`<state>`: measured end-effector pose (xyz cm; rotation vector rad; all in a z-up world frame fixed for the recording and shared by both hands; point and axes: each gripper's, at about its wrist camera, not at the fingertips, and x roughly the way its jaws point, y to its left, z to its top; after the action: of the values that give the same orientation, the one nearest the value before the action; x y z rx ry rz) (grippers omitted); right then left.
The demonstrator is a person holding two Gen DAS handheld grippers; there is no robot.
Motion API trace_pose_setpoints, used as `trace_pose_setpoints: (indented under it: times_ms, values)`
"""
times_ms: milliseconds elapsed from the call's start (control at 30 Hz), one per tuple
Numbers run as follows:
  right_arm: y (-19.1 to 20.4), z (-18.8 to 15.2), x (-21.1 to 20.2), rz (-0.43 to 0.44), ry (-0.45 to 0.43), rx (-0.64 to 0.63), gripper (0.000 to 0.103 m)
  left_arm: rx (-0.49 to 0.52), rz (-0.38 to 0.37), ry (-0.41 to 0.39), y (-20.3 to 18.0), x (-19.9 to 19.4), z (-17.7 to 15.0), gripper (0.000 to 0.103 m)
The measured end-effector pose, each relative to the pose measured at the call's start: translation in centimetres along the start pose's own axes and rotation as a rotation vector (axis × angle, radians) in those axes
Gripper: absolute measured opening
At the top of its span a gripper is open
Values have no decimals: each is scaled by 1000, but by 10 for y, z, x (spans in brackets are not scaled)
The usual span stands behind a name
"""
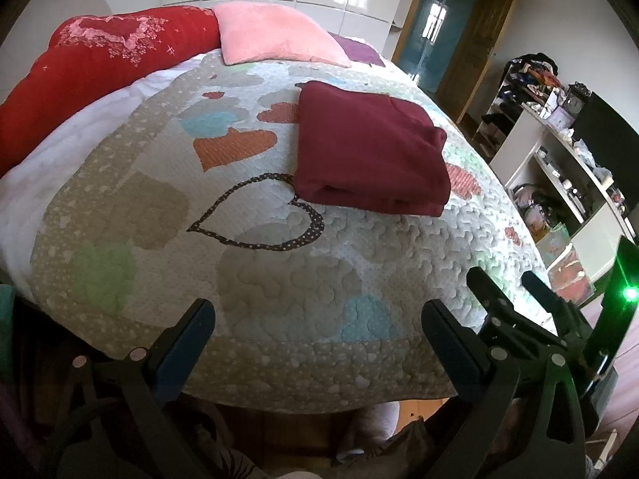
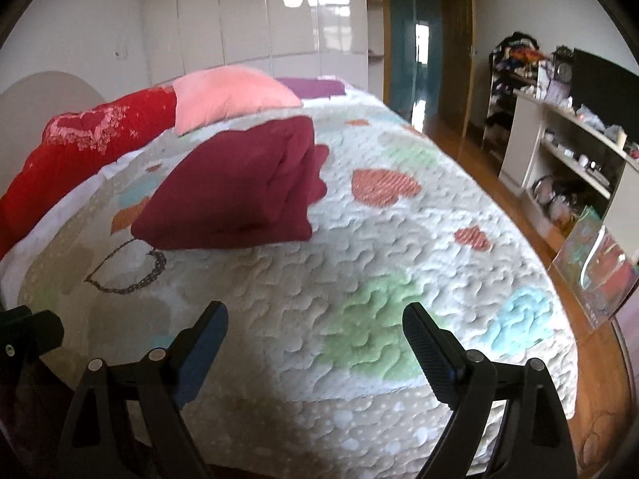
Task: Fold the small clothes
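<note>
A dark red garment [image 1: 369, 149] lies folded into a thick rectangle on the heart-patterned quilt [image 1: 255, 279] of the bed. From the right wrist view the same folded garment [image 2: 243, 191] rests left of centre on the quilt [image 2: 399, 279]. My left gripper [image 1: 317, 319] stands open over the near edge of the bed, well short of the garment, with nothing between its fingers. The right gripper [image 2: 315, 321] is open too, empty, above the bed's near corner. Its black fingers [image 1: 507, 303] also show at the lower right of the left wrist view.
A red cushion [image 1: 80, 64] and a pink pillow [image 1: 275, 36] lie at the head of the bed. White shelving [image 2: 567, 151] with clutter and a dark screen stands on the right. A glossy gift bag [image 2: 599, 275] sits on the wooden floor beside the bed.
</note>
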<state>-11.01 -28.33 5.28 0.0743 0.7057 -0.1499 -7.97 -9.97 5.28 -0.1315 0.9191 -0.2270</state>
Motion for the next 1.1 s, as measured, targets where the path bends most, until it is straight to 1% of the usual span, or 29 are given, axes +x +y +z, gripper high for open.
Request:
trace_pose_setpoints:
  times_ms: [133, 333, 567, 867, 1100]
  values:
    - [-1, -4, -1, -15, -36, -32, 92, 13, 6, 8, -6, 3, 1, 103]
    - [-5, -3, 5, 3, -10, -8, 92, 42, 5, 8, -14, 1, -1, 103]
    - [-3, -3, -2, 9, -27, -24, 92, 43, 19, 12, -15, 0, -1, 103]
    - [-5, -4, 4, 13, 2, -13, 92, 47, 71, 13, -13, 1, 0, 103]
    - [-4, -4, 4, 15, 1, -18, 92, 52, 94, 6, -13, -1, 1, 103]
